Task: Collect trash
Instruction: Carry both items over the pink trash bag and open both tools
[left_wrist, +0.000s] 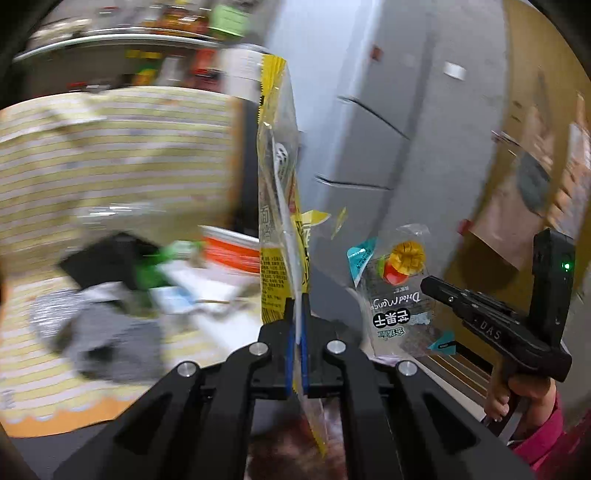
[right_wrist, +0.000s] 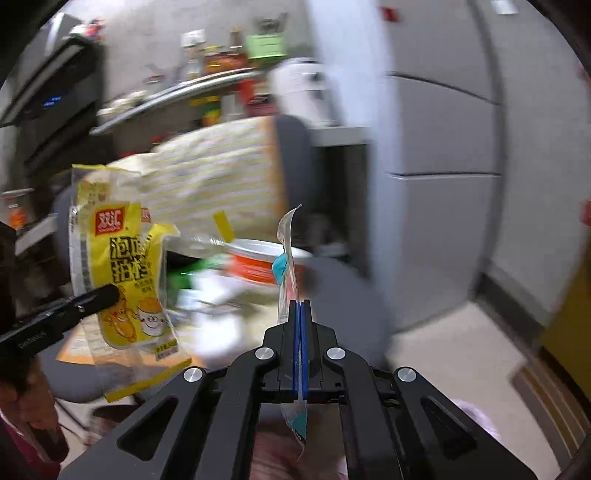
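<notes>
— What's the yellow wrapper doing?
— It stands upright and edge-on, a long yellow and clear pack with black print, empty and crinkled, pinched near its lower end.
— And the mango bag?
— Clear, with a mango picture and teal corners, upside down, held by its edge just right of the wrapper.

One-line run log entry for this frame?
left gripper: shut on yellow plastic snack wrapper | right gripper: shut on clear dried-mango packet | both lifted
</notes>
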